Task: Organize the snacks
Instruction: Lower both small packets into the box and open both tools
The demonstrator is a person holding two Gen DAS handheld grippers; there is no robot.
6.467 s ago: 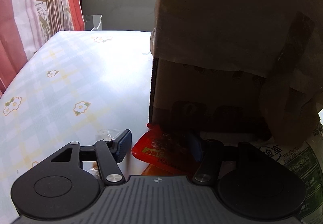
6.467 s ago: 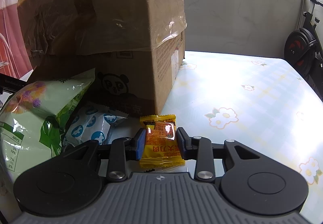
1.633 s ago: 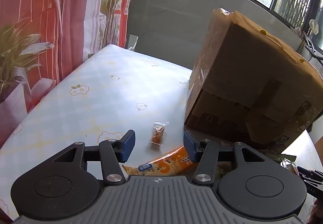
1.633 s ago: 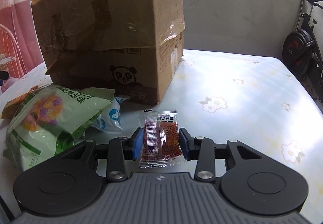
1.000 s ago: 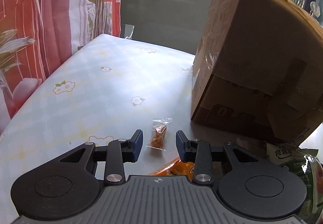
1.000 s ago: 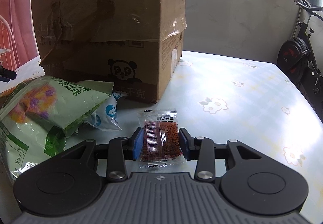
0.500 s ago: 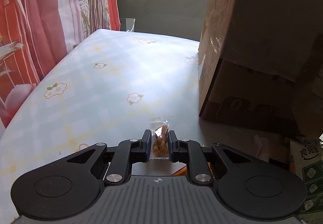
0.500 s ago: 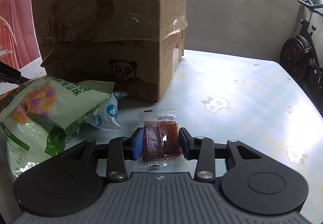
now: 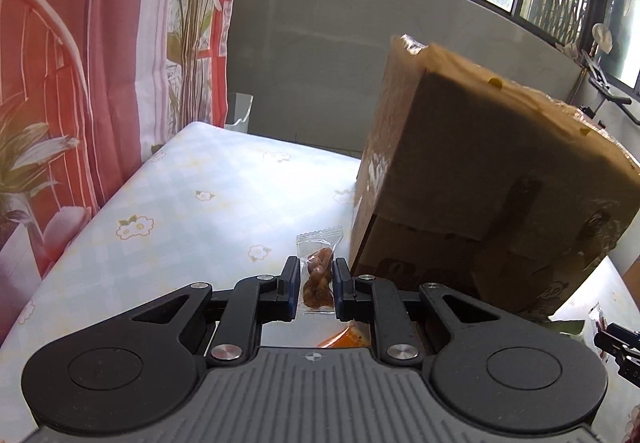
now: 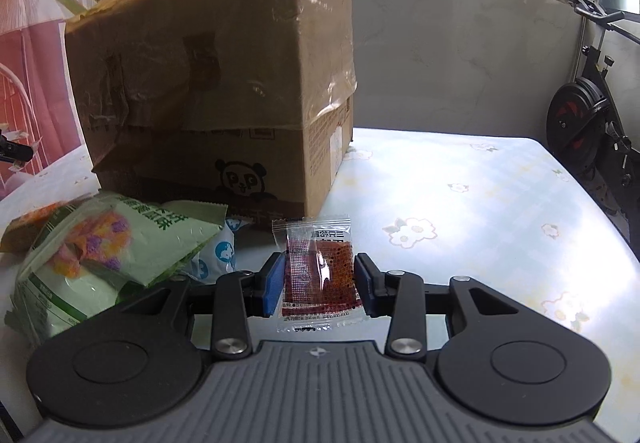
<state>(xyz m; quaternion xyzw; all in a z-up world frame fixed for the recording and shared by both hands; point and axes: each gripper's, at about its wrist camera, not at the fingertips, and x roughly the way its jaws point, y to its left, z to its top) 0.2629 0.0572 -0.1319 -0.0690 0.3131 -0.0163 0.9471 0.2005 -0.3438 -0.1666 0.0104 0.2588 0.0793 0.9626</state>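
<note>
My left gripper (image 9: 316,289) is shut on a small clear packet of brown snack (image 9: 318,275) and holds it above the table, left of the cardboard box (image 9: 480,179). My right gripper (image 10: 320,283) is shut on a clear packet with a dark red filling (image 10: 320,269), held above the table in front of the same box (image 10: 216,91). A green snack bag (image 10: 92,255), a white and blue packet (image 10: 220,251) and an orange packet (image 10: 28,223) lie by the box's front.
The table has a pale floral cloth (image 10: 480,203). An orange packet (image 9: 346,337) lies under my left gripper. A red curtain (image 9: 80,63) hangs at the left, an exercise bike (image 10: 584,115) stands at the right. The right gripper's tip (image 9: 616,339) shows at the far right.
My left gripper closed on the small brown snack packet and lifted it off the table. My right gripper keeps its red packet and has risen slightly.
</note>
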